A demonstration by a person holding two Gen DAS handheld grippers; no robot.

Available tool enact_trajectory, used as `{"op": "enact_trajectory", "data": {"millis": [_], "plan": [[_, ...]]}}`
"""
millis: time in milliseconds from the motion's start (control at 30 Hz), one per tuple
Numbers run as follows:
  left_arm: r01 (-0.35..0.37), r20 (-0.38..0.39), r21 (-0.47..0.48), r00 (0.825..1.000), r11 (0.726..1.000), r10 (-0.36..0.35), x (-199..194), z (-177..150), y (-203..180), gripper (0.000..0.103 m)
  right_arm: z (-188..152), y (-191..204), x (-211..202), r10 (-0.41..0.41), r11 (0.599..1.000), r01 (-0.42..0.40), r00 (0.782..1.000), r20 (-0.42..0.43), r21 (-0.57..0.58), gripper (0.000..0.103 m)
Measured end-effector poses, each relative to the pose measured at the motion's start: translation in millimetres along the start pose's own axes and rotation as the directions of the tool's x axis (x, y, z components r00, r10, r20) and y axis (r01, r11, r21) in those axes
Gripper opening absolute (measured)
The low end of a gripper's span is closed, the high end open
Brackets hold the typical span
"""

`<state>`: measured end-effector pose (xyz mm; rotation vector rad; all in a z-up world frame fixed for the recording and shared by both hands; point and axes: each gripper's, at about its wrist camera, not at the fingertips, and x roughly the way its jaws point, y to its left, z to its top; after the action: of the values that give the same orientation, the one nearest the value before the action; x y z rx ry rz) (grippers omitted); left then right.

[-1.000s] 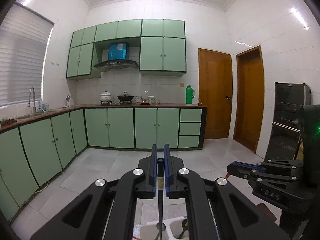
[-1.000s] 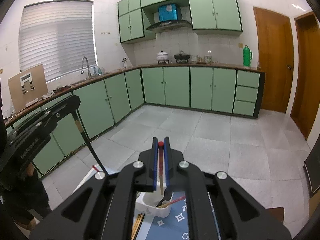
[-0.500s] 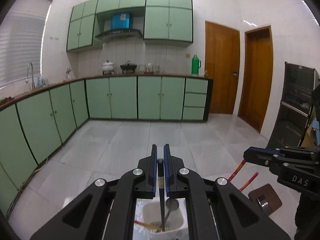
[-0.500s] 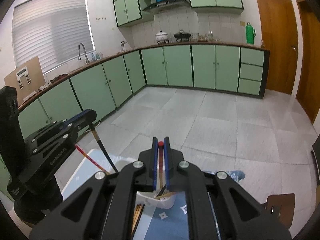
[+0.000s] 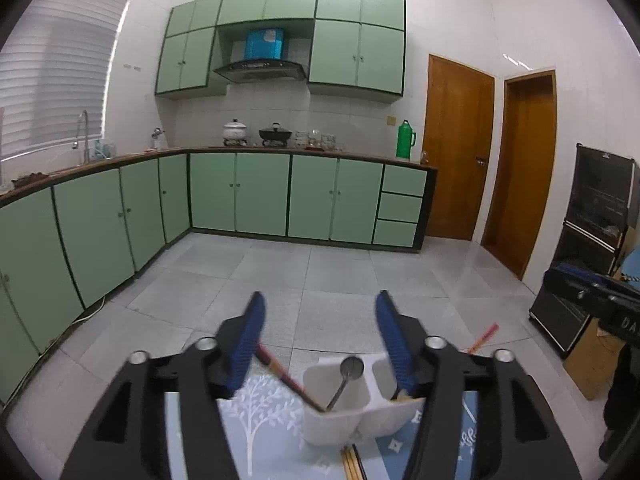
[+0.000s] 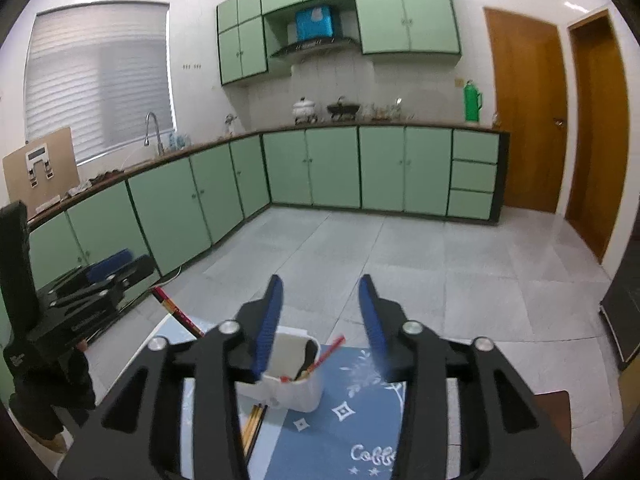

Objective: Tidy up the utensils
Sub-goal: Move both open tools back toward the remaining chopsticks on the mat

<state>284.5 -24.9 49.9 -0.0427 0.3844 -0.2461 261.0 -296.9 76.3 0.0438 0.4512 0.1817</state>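
The left gripper (image 5: 320, 308) points forward and a little downward, its two blue-padded fingers (image 5: 250, 340) spread wide apart and its jaws opening; nothing is pressed between the pads. The right gripper (image 6: 320, 294) is tilted down in the same way, its blue-padded fingers (image 6: 270, 316) parted somewhat less, jaws also opening, with nothing clamped between them. Each gripper shows at the edge of the other's view: the right one at the far right of the left wrist view, the left one low at the left of the right wrist view.
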Motion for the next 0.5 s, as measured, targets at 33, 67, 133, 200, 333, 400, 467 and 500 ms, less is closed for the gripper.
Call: {"op": "enact_trajectory", "data": {"millis": [33, 67, 133, 200, 333, 400, 467, 500], "plan": [[-0.005, -0.001, -0.004, 1.000, 1.000, 0.005, -6.7, -4.4, 0.3, 0.067, -6.0, -1.1, -11.6, 0.000, 1.000, 0.000, 1.000, 0.013, 0.005, 0.053], [-0.009, -0.004, -0.009, 1.000, 1.000, 0.009, -13.7, -10.1, 0.8, 0.074, -10.9, -3.8, -18.2, -0.001, 1.000, 0.001, 1.000, 0.019, 0.009, 0.062], [0.000, -0.016, -0.022, 1.000, 1.000, 0.000, -26.4, -22.9, 2.0, 0.079, -27.3, -4.2, -35.3, -0.003, 1.000, 0.003, 1.000, 0.031, 0.011, 0.069], [-0.005, -0.033, -0.028, 0.999, 1.000, 0.004, -40.3, -41.8, 2.9, 0.084, -42.5, -5.0, -46.5, 0.001, 1.000, -0.001, 1.000, 0.028, 0.008, 0.076], [-0.032, -0.084, -0.031, 0.996, 0.999, 0.029, -59.6, -84.2, 4.9, 0.087, -83.5, -2.3, -65.2, 0.006, 0.999, -0.006, 1.000, 0.003, 0.034, 0.086], [-0.050, -0.121, -0.018, 0.992, 0.999, 0.048, -64.6, -107.8, 5.2, 0.087, -103.0, 1.1, -68.8, 0.005, 0.999, -0.005, 1.000, -0.021, 0.045, 0.086], [-0.069, -0.158, -0.001, 0.985, 0.998, 0.068, -67.6, -131.9, 4.8, 0.087, -125.9, 6.9, -69.8, 0.006, 0.999, -0.003, 0.999, -0.051, 0.051, 0.088], [-0.077, -0.173, 0.002, 0.982, 0.997, 0.076, -68.3, -143.1, 5.3, 0.087, -134.5, 11.3, -70.8, 0.002, 0.999, 0.001, 0.998, -0.061, 0.051, 0.088]]}}
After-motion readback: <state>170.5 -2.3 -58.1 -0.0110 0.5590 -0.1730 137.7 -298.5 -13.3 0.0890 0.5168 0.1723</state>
